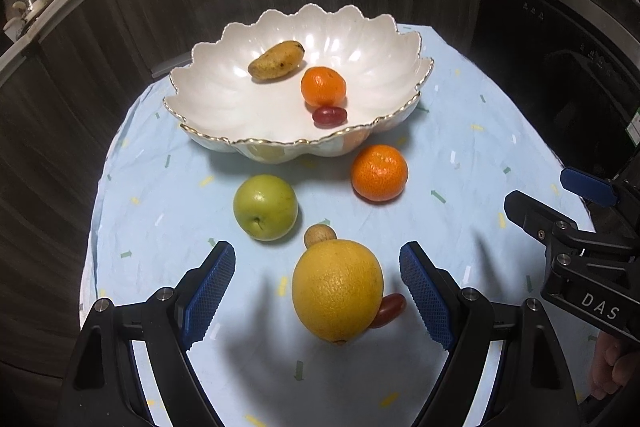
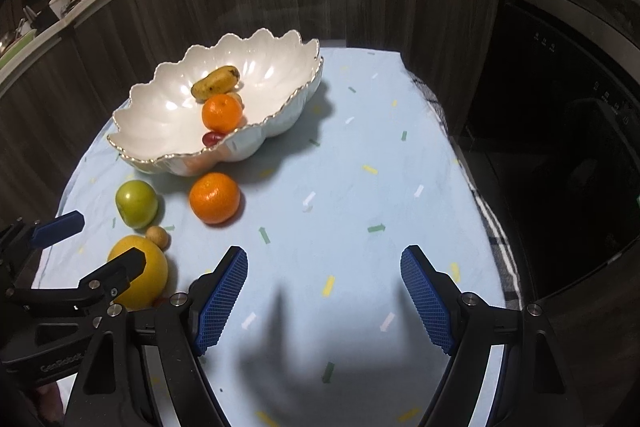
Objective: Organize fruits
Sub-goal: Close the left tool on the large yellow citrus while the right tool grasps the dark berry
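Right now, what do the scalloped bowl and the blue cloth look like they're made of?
Scalloped bowl: probably glazed ceramic, glossy pearly white with bright highlights and a gold-lined rim. Blue cloth: a thin matte woven fabric, judging by its soft wrinkles, printed with small arrows.

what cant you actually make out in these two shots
- Red grape on the cloth: left wrist view, mostly hidden behind the yellow citrus.
- Yellow citrus in the right wrist view: partly covered by the left gripper.
- Small fruit behind the bowl's orange: right wrist view, only a sliver shows.
- Counter bottle labels: too small and blurred.
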